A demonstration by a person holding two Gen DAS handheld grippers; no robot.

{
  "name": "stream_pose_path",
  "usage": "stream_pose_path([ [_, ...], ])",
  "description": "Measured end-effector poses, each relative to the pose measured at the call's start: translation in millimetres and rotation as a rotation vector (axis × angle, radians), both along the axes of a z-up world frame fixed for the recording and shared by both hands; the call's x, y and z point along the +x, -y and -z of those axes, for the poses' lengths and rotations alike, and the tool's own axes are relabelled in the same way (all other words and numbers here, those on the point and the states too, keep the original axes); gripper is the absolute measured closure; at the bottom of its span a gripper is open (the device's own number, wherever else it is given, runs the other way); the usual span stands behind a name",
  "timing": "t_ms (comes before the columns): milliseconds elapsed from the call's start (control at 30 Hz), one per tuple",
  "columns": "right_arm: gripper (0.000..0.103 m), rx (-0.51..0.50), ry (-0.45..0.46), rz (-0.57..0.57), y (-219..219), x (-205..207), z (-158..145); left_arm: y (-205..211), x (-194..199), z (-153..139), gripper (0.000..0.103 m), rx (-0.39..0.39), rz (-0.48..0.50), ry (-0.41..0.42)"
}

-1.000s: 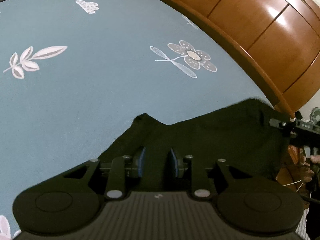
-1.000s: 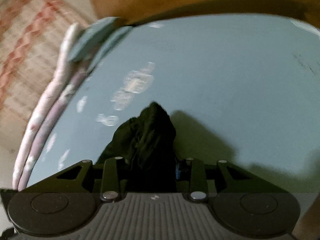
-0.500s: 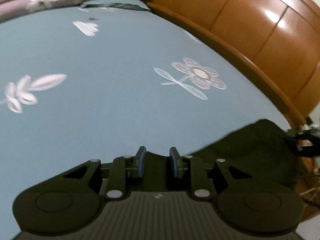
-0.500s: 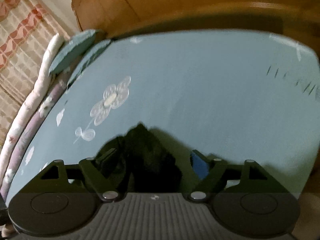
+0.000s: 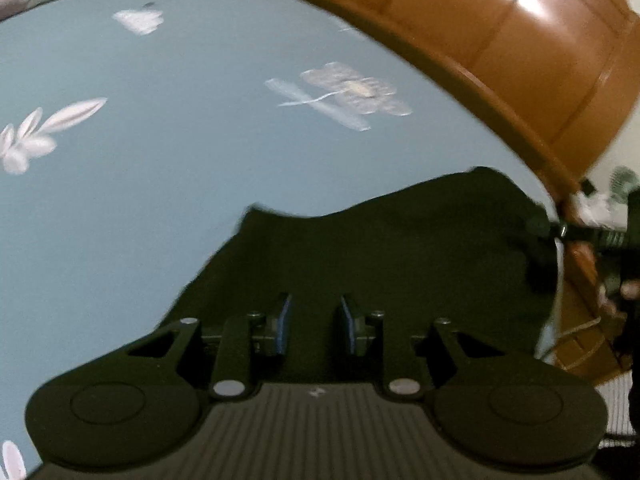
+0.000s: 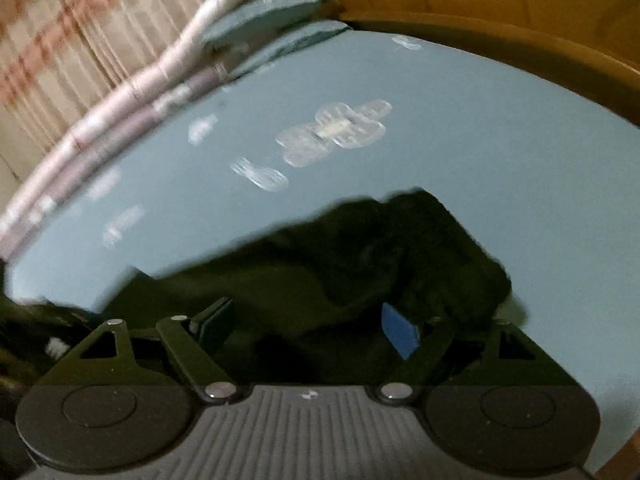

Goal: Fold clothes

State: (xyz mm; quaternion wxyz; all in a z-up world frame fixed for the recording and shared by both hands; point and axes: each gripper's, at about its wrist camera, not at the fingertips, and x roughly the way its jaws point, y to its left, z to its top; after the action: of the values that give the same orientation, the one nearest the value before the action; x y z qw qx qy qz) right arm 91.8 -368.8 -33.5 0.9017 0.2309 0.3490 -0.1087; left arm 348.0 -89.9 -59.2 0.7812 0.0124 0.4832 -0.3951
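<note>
Blue bedsheet (image 5: 168,208) with pale flower print covers bed; wooden headboard (image 5: 500,52) curves behind. Left tongs (image 5: 314,326) held narrowly apart, dark cloth between pads (contact with pads unclear). Right tongs (image 6: 308,326) spread wide, fingers astride bunched edge of dark garment (image 6: 360,256), not gripping it. Garment lies on sheet in front of both tongs, far corner near headboard side. Folded bedding (image 6: 132,100) stacked along far edge; curtain (image 6: 60,20) beyond.
</note>
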Motion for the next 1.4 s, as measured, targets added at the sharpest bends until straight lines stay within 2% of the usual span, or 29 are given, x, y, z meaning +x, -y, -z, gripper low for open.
stream_pose_path([
  [67,0.020,-0.064,0.033,-0.034,-1,4,8,-2,4,0,0.078,-0.002,-0.009,0.000],
  [233,0.020,-0.126,-0.051,-0.039,-7,13,-7,-7,3,-9,0.078,0.017,-0.037,0.022],
  [300,0.019,-0.112,-0.045,-0.047,-14,4,-20,-12,-4,-13,0.078,0.004,-0.024,0.025],
  [400,0.013,-0.073,-0.017,-0.069,-24,-12,-35,-18,-14,-19,0.073,-0.017,0.005,0.022],
  [500,0.013,-0.015,-0.065,-0.064,-28,-15,-19,-20,-19,-12,0.070,0.008,0.015,0.016],
  [600,0.013,0.010,-0.128,0.001,-25,-20,1,-26,-19,-6,0.074,0.062,-0.018,0.020],
  [700,0.013,0.003,-0.094,0.040,-30,-27,-12,-34,-22,-17,0.078,0.075,-0.032,0.069],
  [833,0.011,-0.045,-0.058,0.032,-39,-22,-31,-45,-27,-33,0.078,0.084,-0.047,0.142],
  [1000,0.011,-0.027,-0.021,-0.028,-54,-4,-39,-52,-27,-32,0.078,0.056,-0.057,0.118],
  [1133,0.011,-0.013,-0.022,-0.092,-70,14,-38,-55,-21,-14,0.080,0.163,-0.125,0.113],
  [1200,0.011,-0.020,-0.033,-0.123,-77,21,-37,-63,-20,-18,0.084,0.147,-0.154,0.122],
  [1267,0.011,-0.022,-0.033,-0.156,-82,24,-37,-71,-23,-28,0.084,0.116,-0.147,0.152],
  [1333,0.011,-0.022,-0.031,-0.182,-86,26,-37,-75,-27,-33,0.084,0.152,-0.116,0.196],
  [1400,0.011,-0.018,-0.033,-0.192,-87,28,-36,-81,-28,-31,0.084,0.189,-0.096,0.191],
])
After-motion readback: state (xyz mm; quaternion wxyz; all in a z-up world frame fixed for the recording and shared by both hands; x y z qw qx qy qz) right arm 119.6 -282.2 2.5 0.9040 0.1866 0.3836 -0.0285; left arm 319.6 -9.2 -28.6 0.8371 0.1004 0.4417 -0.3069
